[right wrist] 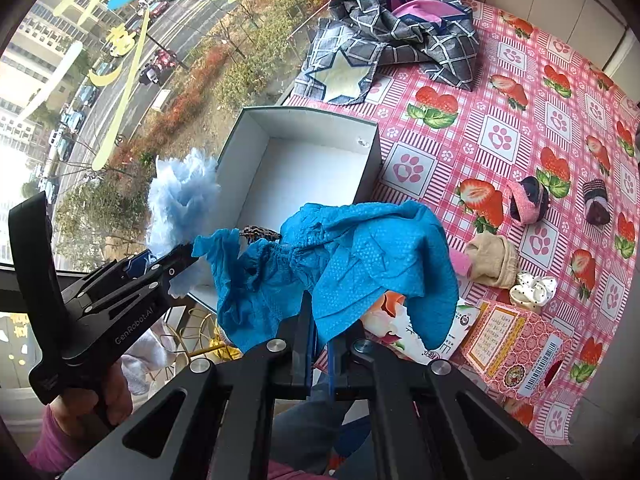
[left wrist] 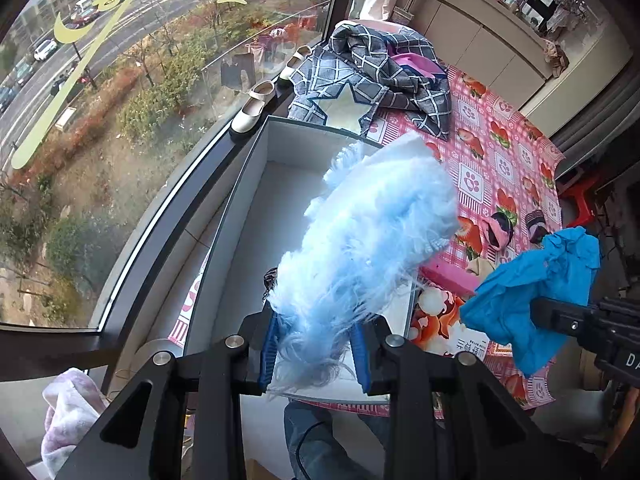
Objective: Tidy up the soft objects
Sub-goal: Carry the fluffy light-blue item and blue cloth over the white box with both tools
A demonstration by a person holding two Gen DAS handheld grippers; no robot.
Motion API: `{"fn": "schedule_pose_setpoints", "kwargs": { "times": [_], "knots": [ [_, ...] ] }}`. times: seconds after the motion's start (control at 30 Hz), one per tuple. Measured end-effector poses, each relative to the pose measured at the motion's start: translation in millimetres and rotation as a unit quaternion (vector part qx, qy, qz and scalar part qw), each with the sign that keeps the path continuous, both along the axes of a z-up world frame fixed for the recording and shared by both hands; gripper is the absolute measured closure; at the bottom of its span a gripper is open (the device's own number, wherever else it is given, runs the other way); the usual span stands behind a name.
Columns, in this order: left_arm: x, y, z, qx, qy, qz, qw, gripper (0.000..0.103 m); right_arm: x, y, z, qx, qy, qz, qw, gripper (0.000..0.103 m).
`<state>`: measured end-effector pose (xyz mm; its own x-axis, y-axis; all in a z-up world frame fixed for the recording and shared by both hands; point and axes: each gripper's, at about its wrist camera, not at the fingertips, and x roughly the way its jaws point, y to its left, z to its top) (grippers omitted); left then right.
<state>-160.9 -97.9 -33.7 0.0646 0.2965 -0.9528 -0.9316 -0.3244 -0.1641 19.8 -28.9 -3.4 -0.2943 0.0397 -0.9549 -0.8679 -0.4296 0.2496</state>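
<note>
Our left claw (left wrist: 316,350) is clamped on a pale blue fluffy piece (left wrist: 372,224), long wispy fibres, shaggy and oblong, held up over the near end of the box (right wrist: 256,148). From the right wrist view the same left claw (right wrist: 188,258) comes in from the left at a slant, a hand (right wrist: 108,396) in a pink sleeve gripping its handle.

Our right claw (right wrist: 318,356) is pinched shut on a bright blue cover (right wrist: 348,264), thin crinkly dimpled fabric with an elastic gathered edge, hanging bunched just over the box's near right corner. In the left wrist view it dangles at the right (left wrist: 532,288) from the black right claw (left wrist: 536,316).

The box is grey card, rectangular, open top, white inside; a small dark patterned thing (right wrist: 260,233) shows at its near end, too hidden to tell what.

The bench (right wrist: 520,92) wears a pink checked cloth, glossy, printed with strawberries and paw prints. On it: a crumpled grey plaid garment (right wrist: 400,32) with a pale star patch at the far end, a pink-and-navy sock roll (right wrist: 526,200), a dark striped roll (right wrist: 596,200), a beige sock (right wrist: 492,260), a white dotted scrunchie (right wrist: 534,286), a pink printed carton (right wrist: 516,348).

A big window (left wrist: 120,100) runs along the bench's left, street and trees below. Cream shoes (left wrist: 254,106) sit on the sill.
</note>
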Motion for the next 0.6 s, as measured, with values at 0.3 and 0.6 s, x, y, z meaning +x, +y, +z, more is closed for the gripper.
{"fn": "schedule_pose_setpoints", "kwargs": {
  "times": [0.3, 0.6],
  "knots": [
    [-16, -4, -7, 0.001, -0.017, 0.021, 0.9996, 0.069, -28, 4, 2, 0.012, -0.016, 0.02, 1.0, 0.099],
    [-20, -6, -6, 0.002, -0.018, 0.024, 0.9996, 0.069, -34, 5, 1, 0.013, -0.016, 0.022, 1.0, 0.099]
  ]
}}
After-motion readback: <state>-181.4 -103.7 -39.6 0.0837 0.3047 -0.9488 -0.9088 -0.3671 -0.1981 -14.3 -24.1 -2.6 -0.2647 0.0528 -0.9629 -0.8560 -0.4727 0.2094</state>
